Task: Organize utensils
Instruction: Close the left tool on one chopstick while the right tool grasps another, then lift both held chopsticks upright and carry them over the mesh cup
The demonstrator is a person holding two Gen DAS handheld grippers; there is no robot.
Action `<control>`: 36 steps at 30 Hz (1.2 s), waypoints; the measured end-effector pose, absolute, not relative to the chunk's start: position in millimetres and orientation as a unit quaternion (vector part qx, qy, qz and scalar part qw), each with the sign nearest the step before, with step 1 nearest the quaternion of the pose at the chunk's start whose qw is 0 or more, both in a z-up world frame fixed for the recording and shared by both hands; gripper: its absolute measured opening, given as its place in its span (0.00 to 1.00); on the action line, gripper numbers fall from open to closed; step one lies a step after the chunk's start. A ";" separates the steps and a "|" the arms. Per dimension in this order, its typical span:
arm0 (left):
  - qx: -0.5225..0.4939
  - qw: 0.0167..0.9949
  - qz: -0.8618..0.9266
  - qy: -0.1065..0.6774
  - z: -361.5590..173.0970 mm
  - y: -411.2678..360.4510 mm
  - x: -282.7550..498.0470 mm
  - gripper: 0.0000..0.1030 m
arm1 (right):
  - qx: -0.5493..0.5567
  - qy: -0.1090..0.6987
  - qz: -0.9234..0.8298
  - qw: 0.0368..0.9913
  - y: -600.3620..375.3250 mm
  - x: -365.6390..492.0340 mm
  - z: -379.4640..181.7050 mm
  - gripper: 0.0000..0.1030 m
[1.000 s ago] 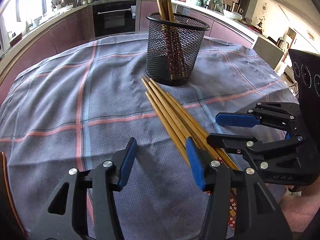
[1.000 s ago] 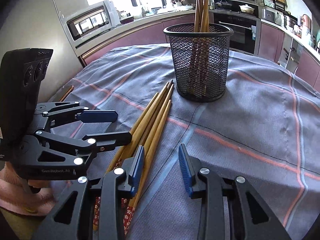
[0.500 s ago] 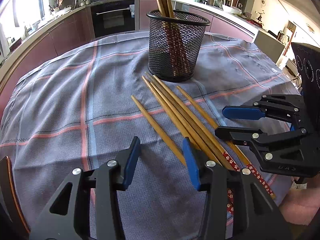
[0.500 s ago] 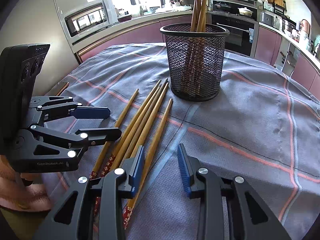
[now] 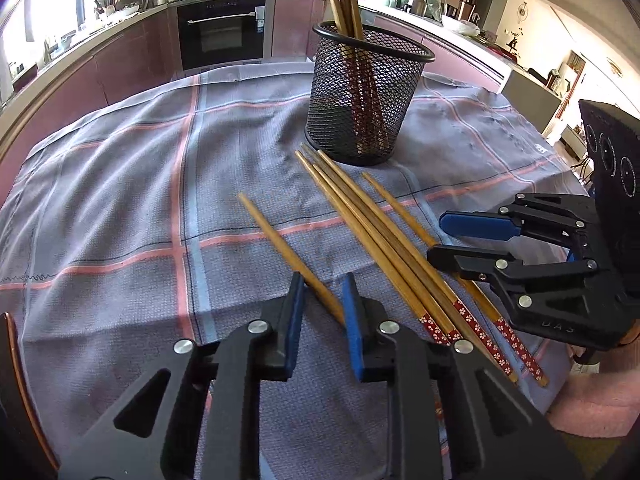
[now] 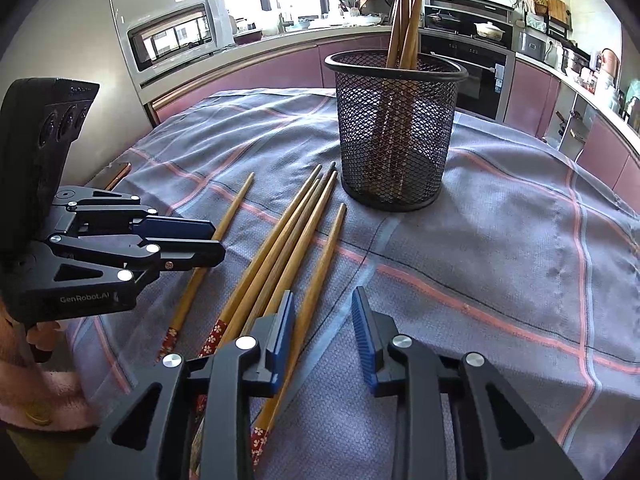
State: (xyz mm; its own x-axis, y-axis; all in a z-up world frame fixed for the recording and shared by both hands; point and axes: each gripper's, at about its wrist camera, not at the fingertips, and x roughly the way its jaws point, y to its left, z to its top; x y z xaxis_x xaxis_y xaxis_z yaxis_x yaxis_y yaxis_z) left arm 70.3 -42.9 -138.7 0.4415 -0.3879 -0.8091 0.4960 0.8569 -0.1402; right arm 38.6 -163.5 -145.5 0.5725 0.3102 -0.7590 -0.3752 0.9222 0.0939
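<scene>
A black mesh basket [image 5: 368, 92] [image 6: 396, 132] holding several upright chopsticks stands on the checked cloth. Loose bamboo chopsticks with red flowered ends lie in front of it. One single chopstick [image 5: 280, 240] [image 6: 232, 216] lies apart on the left, and my left gripper [image 5: 323, 284] [image 6: 218, 242] is closing around it; the gap still looks wider than the stick. A cluster of three chopsticks [image 5: 380, 240] [image 6: 280, 240] lies in the middle. My right gripper [image 6: 322, 296] [image 5: 434, 236] is closing with another single chopstick [image 6: 320, 280] [image 5: 400, 208] between its jaws, close to the left pad.
The grey cloth [image 5: 120, 200] with pink and blue stripes covers the table. A wooden table edge [image 5: 16, 368] shows at the lower left. A person's pink sleeve [image 6: 44, 396] is behind the left gripper. Kitchen counters, an oven [image 5: 222, 32] and a microwave [image 6: 176, 36] ring the table.
The bundled chopsticks have spread: one now lies apart on the left, one on the right. Both grippers' jaws have narrowed, the left one much more, around its single chopstick.
</scene>
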 end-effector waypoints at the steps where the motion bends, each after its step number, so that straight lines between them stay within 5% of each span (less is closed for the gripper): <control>1: 0.058 0.846 -0.264 0.460 -138.7 -42.5 70.7 0.15 | -0.039 0.420 0.193 0.886 -163.2 39.2 -145.1 0.15; 3: 0.058 0.845 -0.267 0.459 -139.0 -42.3 71.1 0.14 | -0.037 0.423 0.197 0.884 -163.8 40.4 -144.9 0.08; 14: 0.070 0.849 -0.251 0.460 -140.0 -48.0 73.1 0.20 | -0.046 0.426 0.194 0.882 -160.4 45.6 -144.8 0.09; 22: 0.038 0.852 -0.238 0.465 -140.1 -41.8 76.7 0.09 | -0.028 0.425 0.200 0.882 -166.9 44.0 -143.7 0.05; 36: -0.001 0.851 -0.266 0.452 -119.5 -32.0 72.6 0.07 | 0.032 0.385 0.236 0.892 -186.6 31.5 -117.6 0.05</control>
